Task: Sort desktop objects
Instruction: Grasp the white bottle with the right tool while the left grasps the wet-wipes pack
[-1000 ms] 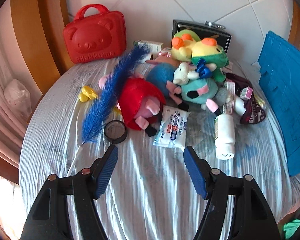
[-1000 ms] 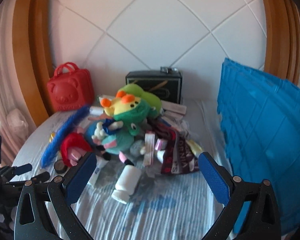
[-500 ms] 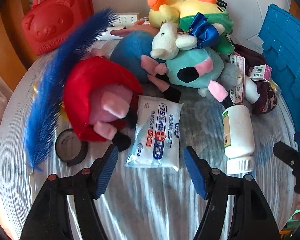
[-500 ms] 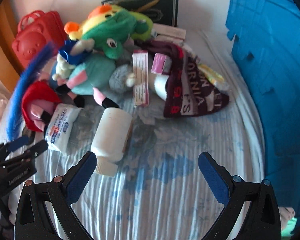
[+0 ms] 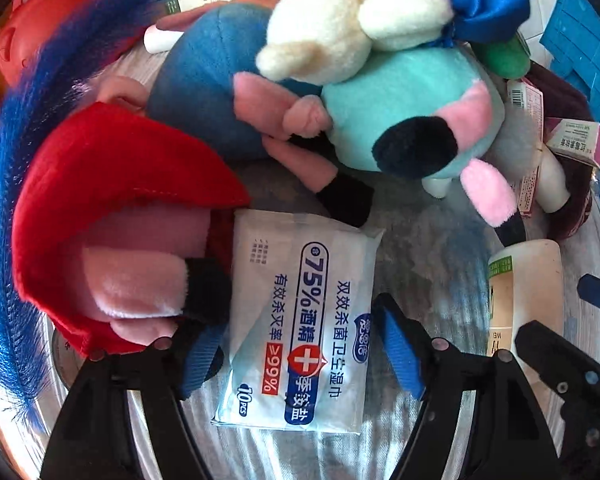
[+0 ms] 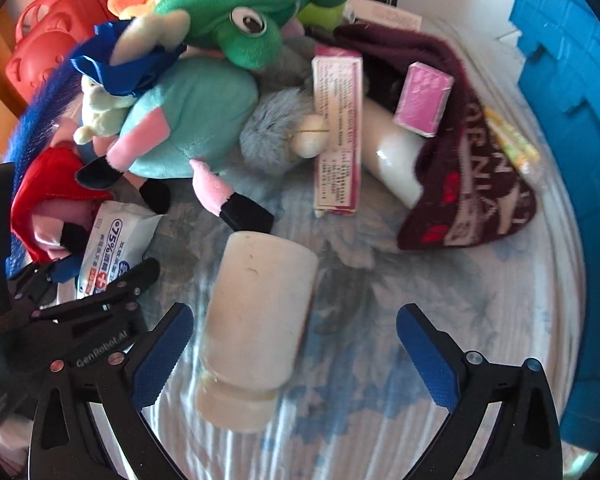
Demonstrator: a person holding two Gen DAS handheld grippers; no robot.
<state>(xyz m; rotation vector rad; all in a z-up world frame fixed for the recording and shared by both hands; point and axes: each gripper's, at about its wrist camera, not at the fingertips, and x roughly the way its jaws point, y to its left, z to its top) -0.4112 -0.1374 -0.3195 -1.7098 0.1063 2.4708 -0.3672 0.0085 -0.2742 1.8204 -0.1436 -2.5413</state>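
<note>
A white and blue wet wipes pack (image 5: pixel 300 320) lies flat on the cloth between the fingers of my left gripper (image 5: pixel 300 354), which is open around its near end. It also shows in the right wrist view (image 6: pixel 112 248). A white plastic bottle (image 6: pixel 256 320) lies on its side, cap toward me, between the fingers of my open right gripper (image 6: pixel 292 356), closer to the left finger. It also shows at the right of the left wrist view (image 5: pixel 524 288).
A pile of plush toys lies beyond: a red one (image 5: pixel 112 216), a teal one (image 5: pixel 412 104), a green frog (image 6: pixel 236 4). A blue feather (image 5: pixel 16 160), a red case (image 6: pixel 48 40), a maroon pouch (image 6: pixel 468 184), pink boxes (image 6: pixel 336 128) and a blue crate (image 6: pixel 572 120) surround them.
Both grippers have moved forward and down. The left gripper has come around the wipes pack, and the right gripper around the white bottle. Both stay open.
</note>
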